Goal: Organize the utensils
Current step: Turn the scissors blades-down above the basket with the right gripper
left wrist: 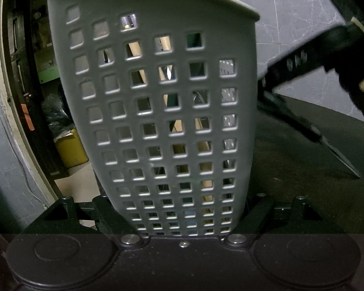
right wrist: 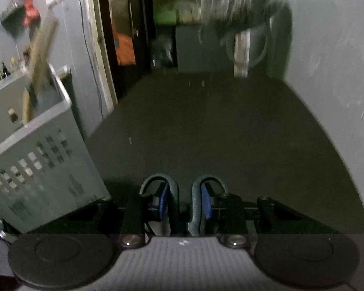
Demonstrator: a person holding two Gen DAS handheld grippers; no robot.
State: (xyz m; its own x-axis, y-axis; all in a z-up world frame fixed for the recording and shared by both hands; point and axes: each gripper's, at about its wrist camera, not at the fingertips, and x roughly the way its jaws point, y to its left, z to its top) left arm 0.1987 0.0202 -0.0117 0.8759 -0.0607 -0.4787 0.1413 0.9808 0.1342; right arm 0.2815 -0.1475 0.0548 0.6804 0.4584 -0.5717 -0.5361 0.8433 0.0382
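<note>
Left claw (left wrist: pixel 177 218) clamped on grey basket (left wrist: pixel 148 24), filling frame centre; right claw (right wrist: pixel 184 206) narrow on teal scissors (right wrist: pixel 157 186), bottom centre. Hold basket upright and steady. Lower scissors blades-first into open top, clear of wooden handles (right wrist: pixel 40 55); release once seated.

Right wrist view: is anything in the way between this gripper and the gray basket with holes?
No, nothing visible. The right gripper is over the dark table. The gray basket is tilted just to its left, with a wooden utensil sticking out the top.
</note>
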